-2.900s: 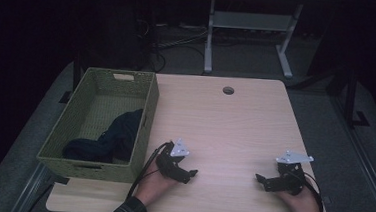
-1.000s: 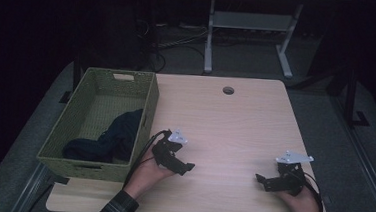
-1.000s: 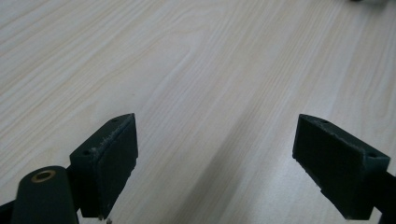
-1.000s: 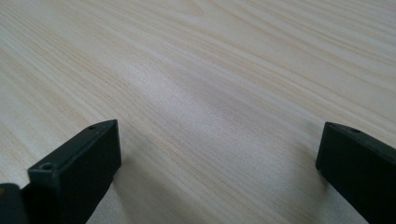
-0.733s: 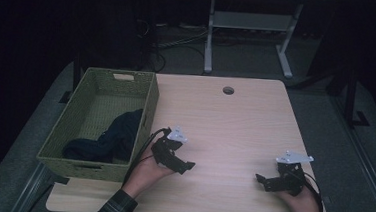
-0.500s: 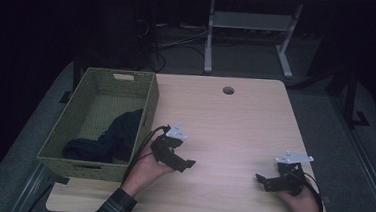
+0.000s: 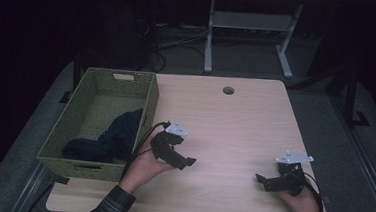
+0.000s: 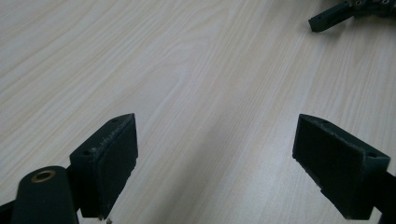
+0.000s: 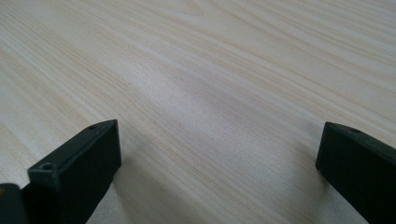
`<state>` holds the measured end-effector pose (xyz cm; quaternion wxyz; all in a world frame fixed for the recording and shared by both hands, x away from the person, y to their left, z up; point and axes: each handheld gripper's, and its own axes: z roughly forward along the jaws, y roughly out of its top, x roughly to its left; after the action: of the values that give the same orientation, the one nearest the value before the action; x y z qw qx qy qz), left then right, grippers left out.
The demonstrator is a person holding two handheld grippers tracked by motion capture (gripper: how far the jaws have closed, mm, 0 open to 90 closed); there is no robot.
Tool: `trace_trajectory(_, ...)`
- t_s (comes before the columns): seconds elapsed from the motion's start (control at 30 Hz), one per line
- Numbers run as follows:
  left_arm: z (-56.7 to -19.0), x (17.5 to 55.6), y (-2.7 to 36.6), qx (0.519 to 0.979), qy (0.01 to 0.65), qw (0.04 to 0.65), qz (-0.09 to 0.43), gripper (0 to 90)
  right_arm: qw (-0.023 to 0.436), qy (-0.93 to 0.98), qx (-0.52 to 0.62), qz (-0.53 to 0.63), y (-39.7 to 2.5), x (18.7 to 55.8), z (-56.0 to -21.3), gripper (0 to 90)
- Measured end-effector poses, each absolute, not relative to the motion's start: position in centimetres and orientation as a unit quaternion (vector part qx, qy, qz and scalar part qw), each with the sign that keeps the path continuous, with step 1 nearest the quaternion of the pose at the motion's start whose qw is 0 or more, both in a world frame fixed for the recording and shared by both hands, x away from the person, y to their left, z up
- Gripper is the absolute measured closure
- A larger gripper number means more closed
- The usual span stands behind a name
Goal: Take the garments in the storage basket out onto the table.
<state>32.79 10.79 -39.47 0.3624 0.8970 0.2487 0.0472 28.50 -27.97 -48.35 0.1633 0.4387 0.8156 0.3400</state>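
A green woven basket stands at the table's left side with a dark blue cloth bunched inside it. My left gripper is lifted a little off the wooden table, just right of the basket, jaws wide apart and empty. My right gripper rests low at the table's front right, also open with nothing between its fingers. In the left gripper view the right gripper's jaw tip shows at the top right.
A round cable hole sits near the table's far edge. Behind the table are a white-legged desk frame and loose cables on the dark floor. Bare wood lies between the two grippers.
The left hand has risen and shifted slightly forward and right from its resting spot by the basket, tilting its gripper down. The right gripper has stayed put.
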Motion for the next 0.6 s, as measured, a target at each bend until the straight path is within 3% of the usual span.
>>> trace_trajectory(0.6, -36.9, 33.7, 11.5, 0.894, 0.242, 0.374, 0.057, 14.0, 0.163, 0.816, 0.438, 0.340, -28.0, 28.5, -48.3, 0.0)
